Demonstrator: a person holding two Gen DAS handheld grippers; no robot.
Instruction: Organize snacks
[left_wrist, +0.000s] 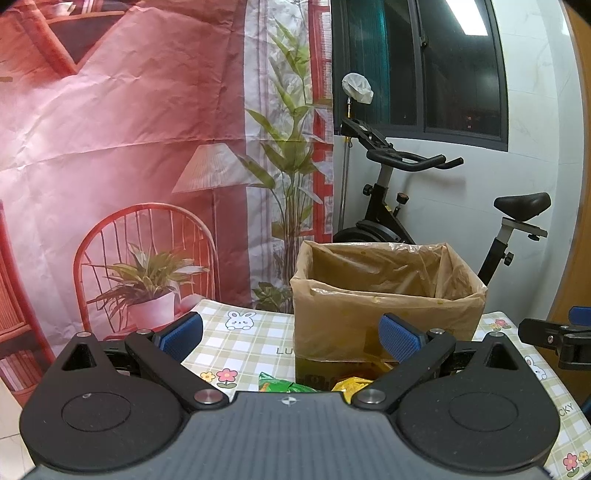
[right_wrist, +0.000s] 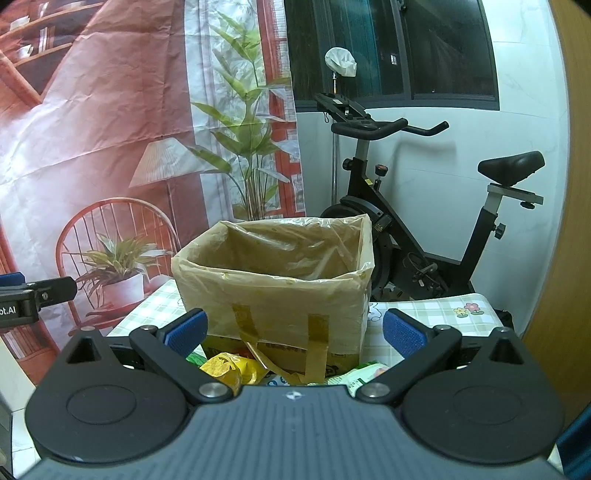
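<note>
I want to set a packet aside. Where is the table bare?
Bare cloth lies left of the lined box, around the rabbit print, and right of the box near the flower print. It is crowded in front, where the yellow packet and green packet lie.

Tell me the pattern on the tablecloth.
Green-and-white check with cartoon bunnies and flowers on the tablecloth, clearest in the left wrist view.

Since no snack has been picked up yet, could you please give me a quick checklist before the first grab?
1. Left gripper jaws open, nothing held: ok.
2. Right gripper jaws open, nothing held: ok.
3. Lined box upright, top open: ok.
4. Yellow packet within view in front of the box: ok.
5. Green packet fully visible: not ok, partly hidden.
6. Room left inside the box: cannot tell.
</note>
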